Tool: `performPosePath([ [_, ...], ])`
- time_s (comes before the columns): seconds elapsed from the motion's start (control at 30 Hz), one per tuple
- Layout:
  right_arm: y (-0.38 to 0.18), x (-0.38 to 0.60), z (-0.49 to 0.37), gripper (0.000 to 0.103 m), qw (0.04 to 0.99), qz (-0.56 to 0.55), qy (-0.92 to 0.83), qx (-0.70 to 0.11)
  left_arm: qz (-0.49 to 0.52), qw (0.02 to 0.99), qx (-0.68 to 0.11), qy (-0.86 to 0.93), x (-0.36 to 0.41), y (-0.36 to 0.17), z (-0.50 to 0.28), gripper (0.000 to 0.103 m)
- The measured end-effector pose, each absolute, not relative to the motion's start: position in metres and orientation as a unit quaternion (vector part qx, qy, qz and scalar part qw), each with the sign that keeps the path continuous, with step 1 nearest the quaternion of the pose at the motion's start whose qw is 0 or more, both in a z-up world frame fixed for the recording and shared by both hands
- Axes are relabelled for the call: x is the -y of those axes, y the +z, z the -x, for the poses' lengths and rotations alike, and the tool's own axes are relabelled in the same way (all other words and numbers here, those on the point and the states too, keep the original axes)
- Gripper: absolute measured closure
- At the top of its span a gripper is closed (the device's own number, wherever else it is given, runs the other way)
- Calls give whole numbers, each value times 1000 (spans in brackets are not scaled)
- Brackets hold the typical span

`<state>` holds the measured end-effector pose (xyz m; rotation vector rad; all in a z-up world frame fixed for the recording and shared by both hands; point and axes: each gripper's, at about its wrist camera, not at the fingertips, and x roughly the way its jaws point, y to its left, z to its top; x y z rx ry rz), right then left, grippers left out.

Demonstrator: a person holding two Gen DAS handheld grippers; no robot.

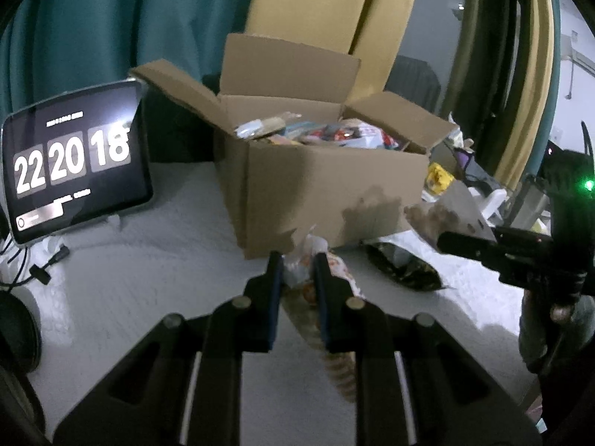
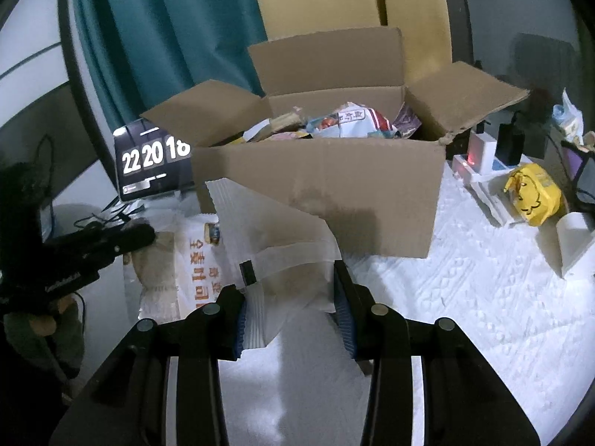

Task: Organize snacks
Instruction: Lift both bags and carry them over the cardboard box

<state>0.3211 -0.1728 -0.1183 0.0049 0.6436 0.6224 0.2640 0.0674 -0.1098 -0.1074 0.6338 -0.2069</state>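
**Both tools hold snack packets in front of the open box**

The left tool (image 1: 295, 278) is clamped on a clear snack packet (image 1: 327, 319) with orange print, its two fingers pressed against the wrapper's upper part while the rest hangs down toward the camera. The right tool (image 2: 290, 297) is closed on a pale translucent packet (image 2: 275, 245), whose crimped top edge rises to the left and covers part of the box's front wall; the left finger is largely hidden behind the film.

The cardboard box (image 2: 327, 193) stands on the white textured counter (image 2: 465, 316) toward its far edge, all flaps folded open, and is filled nearly to the rim with mixed snack bags (image 2: 346, 122). A dark crumpled snack bag (image 1: 405, 267) lies on the counter just beside the box's near right corner, apparently flat, though blur makes this hard to judge.

At the counter's far left stands a tablet (image 1: 74, 163) showing a flip clock that reads 22 20 18. Along the right edge sit a yellow pouch (image 2: 531, 193), a white charger block (image 2: 479, 152) with a red light, and a black adapter (image 2: 509, 145). Teal and mustard curtains (image 2: 178, 37) hang behind the box.
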Motion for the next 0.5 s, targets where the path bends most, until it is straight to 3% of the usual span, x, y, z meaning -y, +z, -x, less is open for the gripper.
performPosePath([
  [0.5, -110, 155, -334, 62, 900, 5, 307, -310, 51, 948, -296, -107, -68, -93, -261, 86],
])
